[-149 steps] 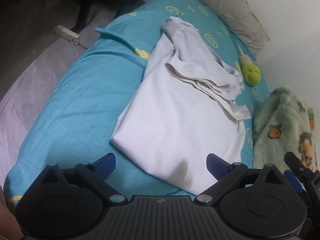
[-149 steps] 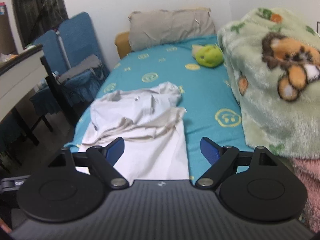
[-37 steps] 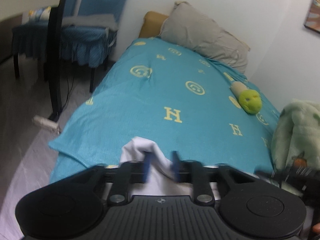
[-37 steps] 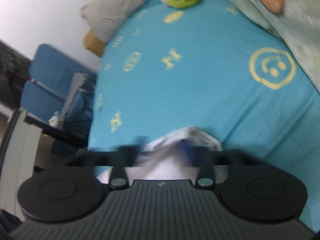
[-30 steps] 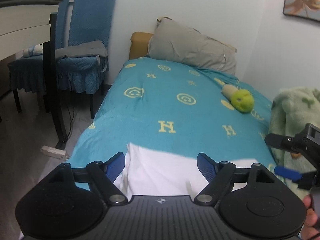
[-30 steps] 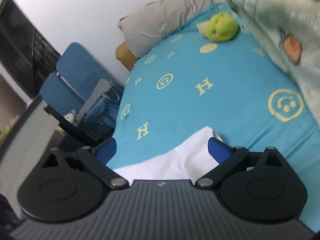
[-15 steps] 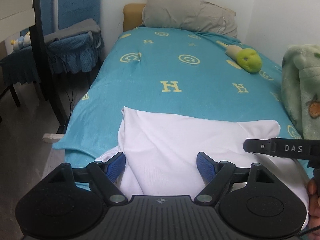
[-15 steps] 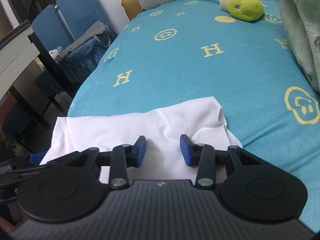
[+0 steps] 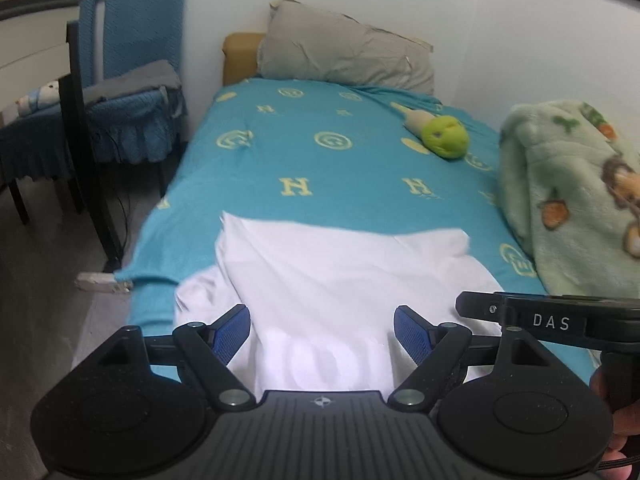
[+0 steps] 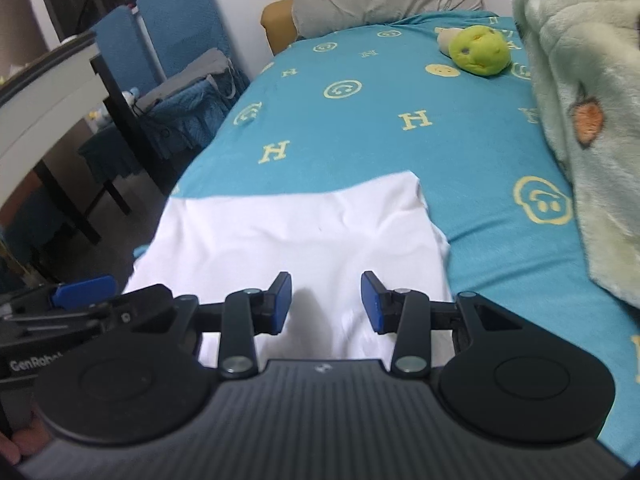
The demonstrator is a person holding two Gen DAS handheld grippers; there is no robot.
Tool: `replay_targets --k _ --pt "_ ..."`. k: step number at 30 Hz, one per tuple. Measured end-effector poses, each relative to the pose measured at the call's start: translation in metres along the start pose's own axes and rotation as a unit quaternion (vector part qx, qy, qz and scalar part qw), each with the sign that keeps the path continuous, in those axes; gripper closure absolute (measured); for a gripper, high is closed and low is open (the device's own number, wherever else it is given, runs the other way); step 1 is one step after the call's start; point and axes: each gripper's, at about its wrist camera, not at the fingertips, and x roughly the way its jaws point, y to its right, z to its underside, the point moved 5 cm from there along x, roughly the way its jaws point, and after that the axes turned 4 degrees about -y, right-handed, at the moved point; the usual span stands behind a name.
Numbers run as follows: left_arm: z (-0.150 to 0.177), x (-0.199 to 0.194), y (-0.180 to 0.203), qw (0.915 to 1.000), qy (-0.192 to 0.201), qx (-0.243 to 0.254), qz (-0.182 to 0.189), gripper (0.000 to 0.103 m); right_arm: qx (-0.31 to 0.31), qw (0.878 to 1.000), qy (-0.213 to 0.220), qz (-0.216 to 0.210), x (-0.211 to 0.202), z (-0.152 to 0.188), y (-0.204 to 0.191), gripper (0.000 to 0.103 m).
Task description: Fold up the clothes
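A white garment [image 9: 332,276] lies folded flat on the near end of the blue bed [image 9: 320,168], its far edge straight across; it also shows in the right wrist view [image 10: 296,236]. My left gripper [image 9: 322,330] is open and empty above the garment's near part. My right gripper [image 10: 325,302] is open with a narrower gap, empty, above the garment's near edge. The right gripper's body shows at the right of the left wrist view [image 9: 560,322]. The left gripper shows at the left of the right wrist view [image 10: 80,304].
A grey pillow [image 9: 344,58] lies at the bed's head. A green plush toy [image 9: 444,138] lies on the far right. A green fleece blanket [image 9: 576,192] is piled along the right side. Blue chairs [image 9: 128,92] and a desk stand left of the bed.
Five seconds ago the garment lay spread and rumpled. Both grippers gripped it, drew it over into a fold, then opened and pulled back; the right gripper's gap has narrowed.
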Motion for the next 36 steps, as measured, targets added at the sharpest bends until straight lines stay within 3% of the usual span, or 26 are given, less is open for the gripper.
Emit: replay_targets --k 5,10,15,21,27,29,33,34,36 --pt "0.017 0.027 0.001 0.9988 -0.048 -0.003 -0.012 0.019 0.01 0.999 -0.032 0.012 0.013 0.014 0.007 0.062" --pt "0.019 0.022 -0.007 0.9979 -0.053 -0.036 -0.007 0.019 0.017 0.998 -0.053 0.014 0.028 0.023 0.01 0.062" --pt "0.026 0.0 -0.013 0.9901 -0.064 -0.119 0.04 0.019 0.019 0.998 -0.051 0.013 0.027 0.025 0.01 0.062" --pt "0.044 -0.012 -0.025 0.9584 -0.091 -0.251 0.102 0.017 0.022 0.998 -0.052 0.013 0.028 0.025 0.011 0.062" --pt "0.058 0.011 -0.038 0.9273 -0.124 -0.329 0.128 0.018 0.023 0.998 -0.052 0.016 0.028 0.025 0.01 0.062" --pt "0.062 0.024 -0.047 0.9105 -0.122 -0.373 0.129 0.018 0.024 0.998 -0.051 0.016 0.028 0.025 0.011 0.062" --pt "0.066 0.037 -0.079 0.8671 -0.075 -0.472 0.139 0.025 0.028 0.998 -0.049 0.016 0.027 0.026 0.011 0.062" --pt "0.067 0.038 -0.082 0.8619 -0.073 -0.481 0.143 0.029 0.029 0.998 -0.049 0.015 0.027 0.026 0.011 0.062" --pt "0.067 0.039 -0.085 0.8603 -0.07 -0.484 0.143 0.036 0.031 0.998 -0.05 0.014 0.027 0.026 0.011 0.062"
